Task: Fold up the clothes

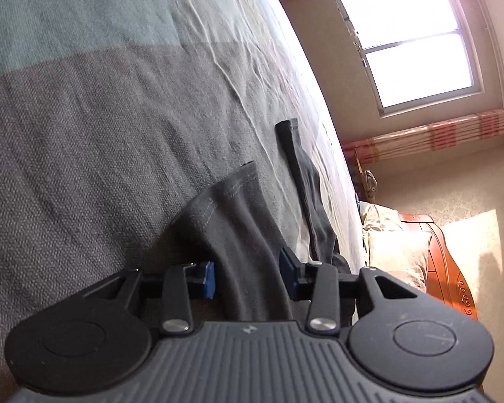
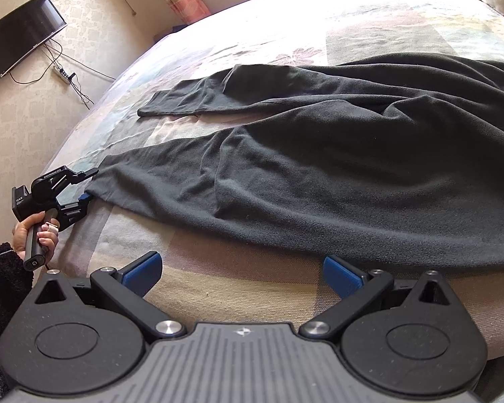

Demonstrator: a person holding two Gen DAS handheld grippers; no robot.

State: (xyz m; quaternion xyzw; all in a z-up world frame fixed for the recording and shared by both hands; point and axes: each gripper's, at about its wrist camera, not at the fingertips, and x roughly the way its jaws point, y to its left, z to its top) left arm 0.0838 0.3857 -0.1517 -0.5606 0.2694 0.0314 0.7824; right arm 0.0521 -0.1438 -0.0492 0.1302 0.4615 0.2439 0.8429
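Dark grey trousers (image 2: 352,168) lie spread on the bed (image 2: 218,288), both legs pointing left. My left gripper (image 1: 248,273) straddles the hem end of the near leg (image 1: 232,208), its blue pads (image 1: 208,278) standing apart with the cloth running between them. In the right wrist view, the left gripper (image 2: 88,184) sits at that same hem, held by a hand (image 2: 33,231). The far leg (image 1: 305,184) lies flat beyond it. My right gripper (image 2: 242,275) is wide open over bare bedspread, just short of the trousers' near edge, holding nothing.
The bedspread (image 1: 84,134) is patterned grey, teal and beige. A pillow (image 1: 400,252) and wooden headboard (image 1: 450,268) lie past the bed's edge, below a bright window (image 1: 416,40). A wall TV (image 2: 20,33) with a power strip (image 2: 62,74) hangs on the far wall.
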